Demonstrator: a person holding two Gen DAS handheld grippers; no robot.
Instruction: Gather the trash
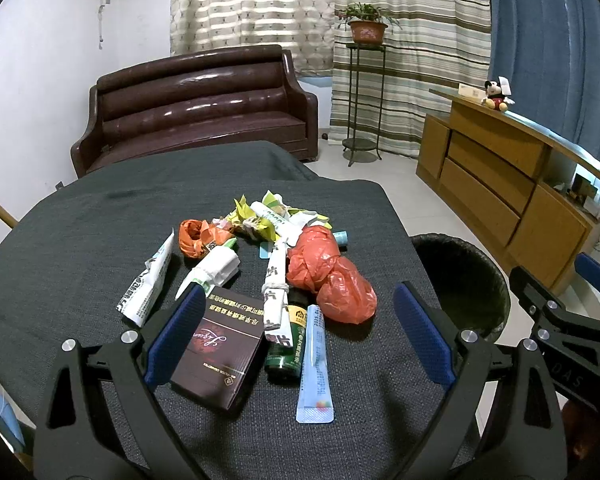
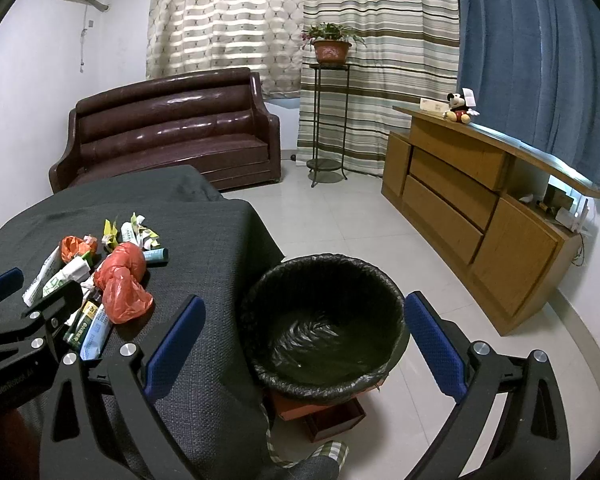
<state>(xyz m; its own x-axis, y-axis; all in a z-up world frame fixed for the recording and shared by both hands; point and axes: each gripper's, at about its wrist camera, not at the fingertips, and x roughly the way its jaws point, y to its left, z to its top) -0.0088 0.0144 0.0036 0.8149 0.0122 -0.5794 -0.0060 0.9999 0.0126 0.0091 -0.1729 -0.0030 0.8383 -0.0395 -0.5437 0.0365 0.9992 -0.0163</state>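
A heap of trash lies on the dark grey tablecloth (image 1: 80,232): a dark brown box (image 1: 216,354), a green bottle (image 1: 286,344), a pale blue sachet (image 1: 315,368), a red plastic bag (image 1: 332,276), an orange bag (image 1: 196,238) and several white and yellow wrappers (image 1: 268,216). My left gripper (image 1: 296,312) is open above the near end of the heap, its fingers either side of the box, bottle and sachet. My right gripper (image 2: 304,320) is open over the black-lined bin (image 2: 324,320), which looks empty. The red plastic bag (image 2: 122,280) lies left of it.
The bin (image 1: 460,280) stands on the tiled floor at the table's right edge. A brown sofa (image 1: 196,108) is behind the table, a plant stand (image 2: 330,112) by the curtains, and a wooden cabinet (image 2: 472,208) along the right wall. My right gripper's body (image 1: 568,320) is close on the right.
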